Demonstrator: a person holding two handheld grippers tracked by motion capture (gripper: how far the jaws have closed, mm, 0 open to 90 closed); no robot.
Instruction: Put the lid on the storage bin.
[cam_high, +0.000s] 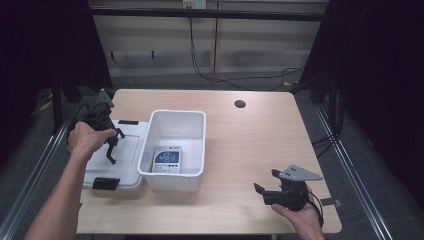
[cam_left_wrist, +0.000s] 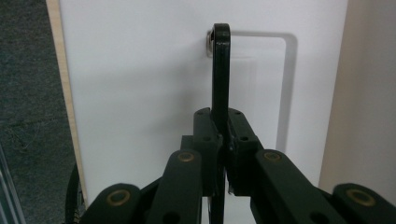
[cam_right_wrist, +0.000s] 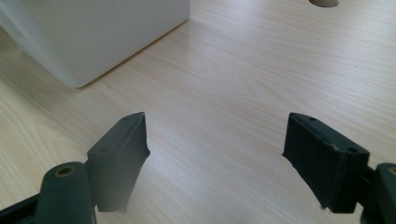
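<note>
We're not making out the print on the small blue-and-white packet (cam_high: 167, 160) in the white bin (cam_high: 179, 116), it's too tiny to read. The bin's near wall is covering the packet's near edge. In the right gripper view the bin (cam_right_wrist: 93, 32) is getting cut off at the top and left edges. In the left gripper view we're seeing a thin black bar (cam_left_wrist: 221, 70) pinched over the white lid (cam_left_wrist: 140, 84), and its lower end is disappearing behind the jaws. The person's left hand (cam_high: 86, 140) is hiding most of the left gripper (cam_high: 111, 147).
</note>
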